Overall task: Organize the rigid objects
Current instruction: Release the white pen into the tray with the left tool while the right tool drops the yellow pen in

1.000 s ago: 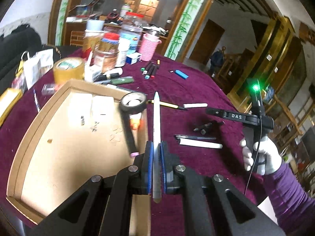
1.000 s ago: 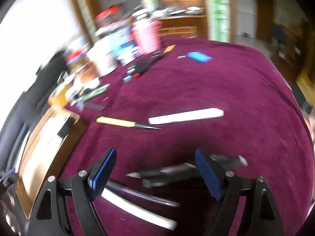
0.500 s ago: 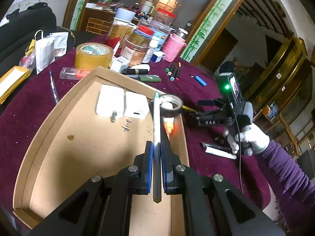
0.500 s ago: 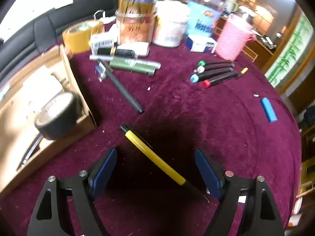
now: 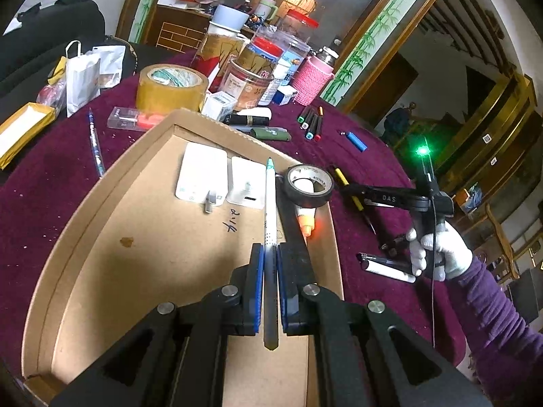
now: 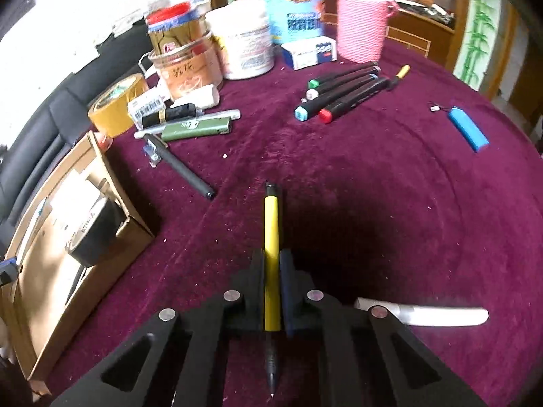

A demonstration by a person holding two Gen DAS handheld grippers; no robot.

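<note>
My left tongs (image 5: pixel 270 281) are clamped on a white pen (image 5: pixel 270 224), gripped near its rear so most of the barrel runs straight ahead along the fingers, green tip forward. The pen hangs over the cardboard tray (image 5: pixel 81 200), nearer the right-hand wall than the middle, its long axis running parallel to that wall. Just right of the tip a black tape roll (image 5: pixel 309 185) sits in the tray with an orange-tipped tube (image 5: pixel 305 217) beside it; two white cards (image 5: pixel 202 178) lie left of the tip. Judged from this, the release wants a straight drop, with the tape roll the thing to stay off. My right tongs (image 6: pixel 272 291) are shut on a yellow pen (image 6: pixel 271 230), also lengthwise between the fingers, dark writing tip trailing back toward me. That pen is over the maroon counter (image 6: pixel 390 176), and the tray lies to its left, close by. A white marker (image 6: pixel 437 316) remains on the counter just right of those tongs.
</note>
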